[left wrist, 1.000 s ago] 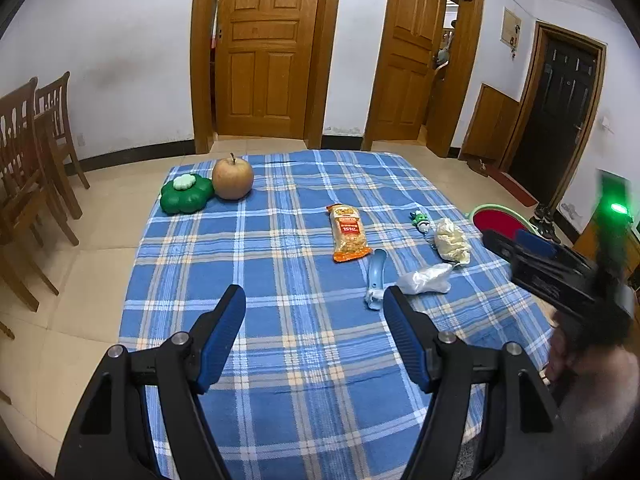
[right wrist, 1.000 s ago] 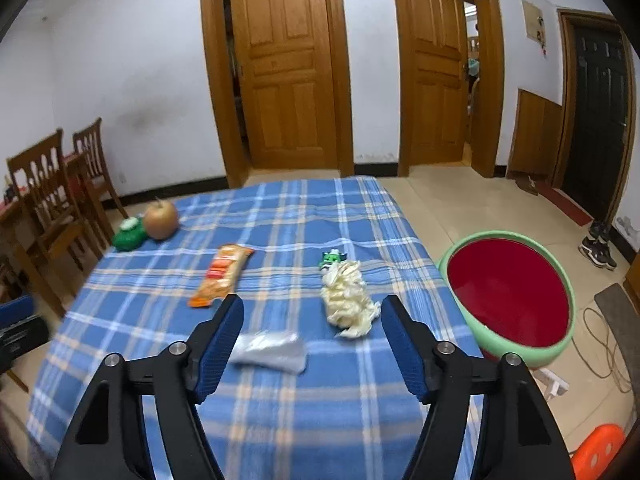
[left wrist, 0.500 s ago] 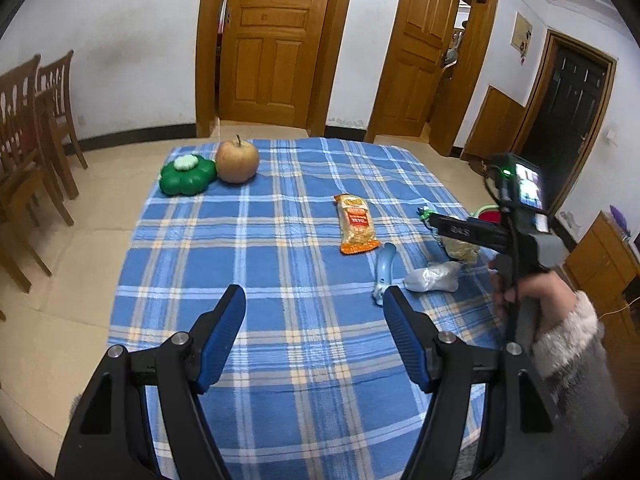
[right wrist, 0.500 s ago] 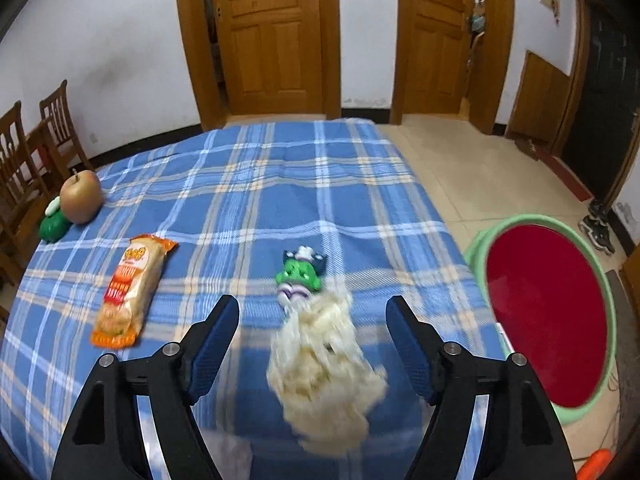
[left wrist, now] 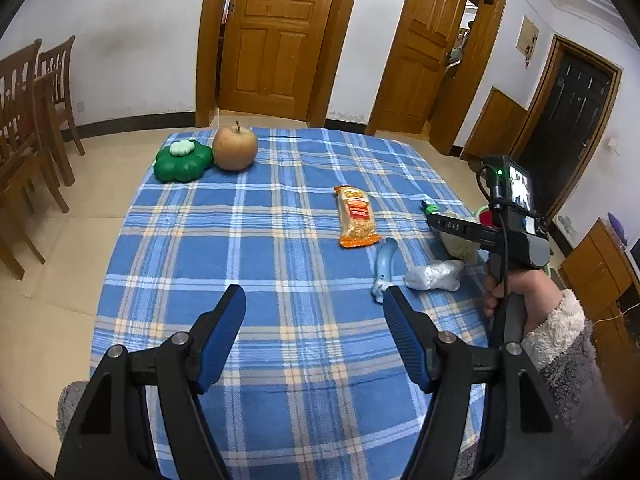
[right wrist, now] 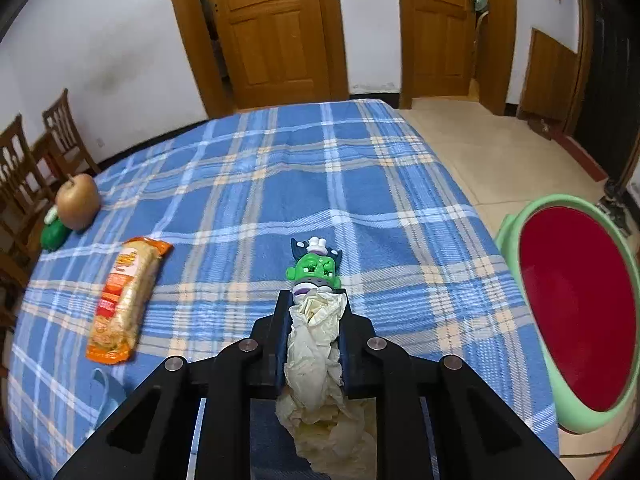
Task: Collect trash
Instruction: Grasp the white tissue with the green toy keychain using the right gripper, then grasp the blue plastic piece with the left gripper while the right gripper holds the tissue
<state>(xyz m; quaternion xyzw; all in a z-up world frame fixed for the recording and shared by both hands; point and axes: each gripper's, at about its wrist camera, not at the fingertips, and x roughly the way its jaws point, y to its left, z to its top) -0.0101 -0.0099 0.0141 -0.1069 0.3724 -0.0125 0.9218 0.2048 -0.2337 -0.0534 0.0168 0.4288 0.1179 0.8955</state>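
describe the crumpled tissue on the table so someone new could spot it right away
On the blue plaid tablecloth, look at the edge nearest the red and green basin. The crumpled tissue lies just behind a small green toy, with the right gripper closing on it. It is the only cream, wrinkled wad.

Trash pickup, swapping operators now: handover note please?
Right gripper: jaws closing on the crumpled paper wad, which lies on the table beside the green toy figure.
Left gripper: open, empty, above the blue plaid cloth.
On the table: snack packet, clear plastic scrap, blue handle piece, apple.
Red-and-green bin is on the floor at the right.
Done: nothing visibly binned.
Left: lift wad, drop in bin, then the other scraps.
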